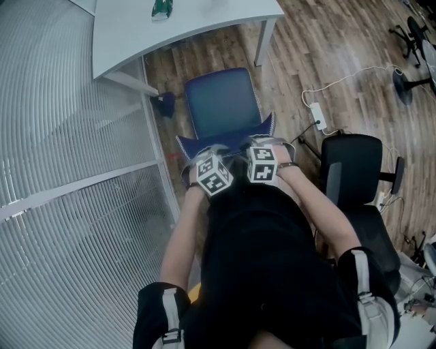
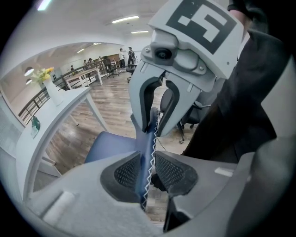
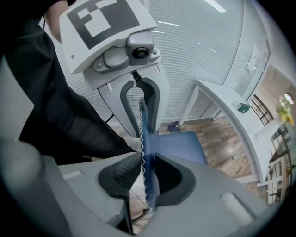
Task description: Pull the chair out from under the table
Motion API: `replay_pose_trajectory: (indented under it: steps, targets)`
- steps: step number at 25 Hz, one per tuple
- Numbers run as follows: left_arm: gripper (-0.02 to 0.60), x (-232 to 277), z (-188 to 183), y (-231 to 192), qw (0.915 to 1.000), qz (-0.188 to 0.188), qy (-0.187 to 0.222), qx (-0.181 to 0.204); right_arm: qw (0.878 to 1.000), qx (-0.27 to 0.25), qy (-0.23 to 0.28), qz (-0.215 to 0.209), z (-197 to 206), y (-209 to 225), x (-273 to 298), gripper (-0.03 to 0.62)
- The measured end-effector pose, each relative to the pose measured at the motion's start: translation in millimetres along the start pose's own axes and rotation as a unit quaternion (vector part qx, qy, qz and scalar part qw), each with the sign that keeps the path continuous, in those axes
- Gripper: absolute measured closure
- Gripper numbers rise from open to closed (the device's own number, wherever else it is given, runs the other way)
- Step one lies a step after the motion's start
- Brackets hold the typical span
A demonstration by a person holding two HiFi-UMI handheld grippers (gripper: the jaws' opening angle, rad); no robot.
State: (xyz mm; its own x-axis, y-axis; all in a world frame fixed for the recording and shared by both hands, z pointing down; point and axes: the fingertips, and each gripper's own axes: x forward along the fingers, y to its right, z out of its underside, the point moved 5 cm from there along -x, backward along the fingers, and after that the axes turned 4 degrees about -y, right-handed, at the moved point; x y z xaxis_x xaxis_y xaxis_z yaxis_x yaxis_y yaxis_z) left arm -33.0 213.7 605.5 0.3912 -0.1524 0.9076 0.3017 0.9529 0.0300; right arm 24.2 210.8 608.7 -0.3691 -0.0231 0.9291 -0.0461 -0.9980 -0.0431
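Left of blue chair (image 1: 223,102): slatted blinds (image 1: 61,136). Beyond blue chair: white tabletop (image 1: 136,34), small green item (image 1: 162,8) on it. Blue chair standing on wood floor (image 1: 327,41), padded blue seat fully clear of tabletop edge, backrest nearest the person. Backrest edge (image 2: 149,139) thin, blue fabric trimmed with white zigzag stitching. Left tongs (image 2: 147,172) tilted steeply down, astride backrest edge; fabric against one pad, sliver of gap at the other, so slightly parted, not clamping. Right tongs (image 3: 147,173) just beside, same steep tilt, pads pinching the same backrest edge. Black-and-white square codes on marker cubes (image 1: 214,174), nothing else printed. Forearms (image 1: 180,238) reaching forward, wrists close together over the backrest. Right of blue chair: white power strip (image 1: 318,116) on floor, then black chair (image 1: 354,170).
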Motion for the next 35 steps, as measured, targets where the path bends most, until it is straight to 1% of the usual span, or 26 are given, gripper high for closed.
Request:
replay_pose_trajectory:
  steps: [2, 6, 9, 12, 15, 20, 22, 24, 26, 31, 35]
  targets:
    - [0.472, -7, -1, -1, 0.9998, -0.009, 0.012, -0.012, 1.000, 0.004, 0.010, 0.006, -1, 2, -8, 0.494]
    - [0.483, -27, -5, -4, 0.9973, -0.029, 0.048, -0.048, 0.999, 0.023, 0.041, 0.024, -2, 7, -29, 0.496]
    - [0.485, -40, -5, -8, 0.9947, -0.050, 0.061, -0.066, 0.997, 0.032, 0.051, 0.037, 2, 12, -41, 0.496]
    - [0.485, -52, -1, -14, 0.9898, -0.072, 0.078, -0.095, 0.997, 0.036, 0.054, 0.051, 7, 18, -50, 0.500]
    - [0.486, -63, -1, -20, 0.9841, -0.084, 0.097, -0.123, 0.995, 0.049, 0.064, 0.062, 11, 25, -62, 0.503]
    - [0.491, -79, -2, -28, 0.9768, -0.100, 0.124, -0.143, 0.988, 0.085, 0.096, 0.081, 11, 37, -82, 0.507]
    - [0.492, -89, -8, -32, 0.9728, -0.109, 0.142, -0.148, 0.983, 0.104, 0.119, 0.091, 9, 42, -94, 0.525]
    - [0.495, -101, -16, -34, 0.9661, -0.120, 0.167, -0.156, 0.975, 0.126, 0.151, 0.100, 7, 47, -109, 0.526]
    - [0.502, -117, -26, -38, 0.9567, -0.133, 0.197, -0.167, 0.966, 0.143, 0.186, 0.109, 4, 52, -124, 0.526]
    - [0.525, -160, -48, -54, 0.9281, -0.170, 0.270, -0.191, 0.941, 0.170, 0.265, 0.123, -7, 66, -165, 0.530]
    - [0.541, -199, -67, -69, 0.9064, -0.192, 0.324, -0.192, 0.920, 0.183, 0.319, 0.138, -21, 84, -198, 0.541]
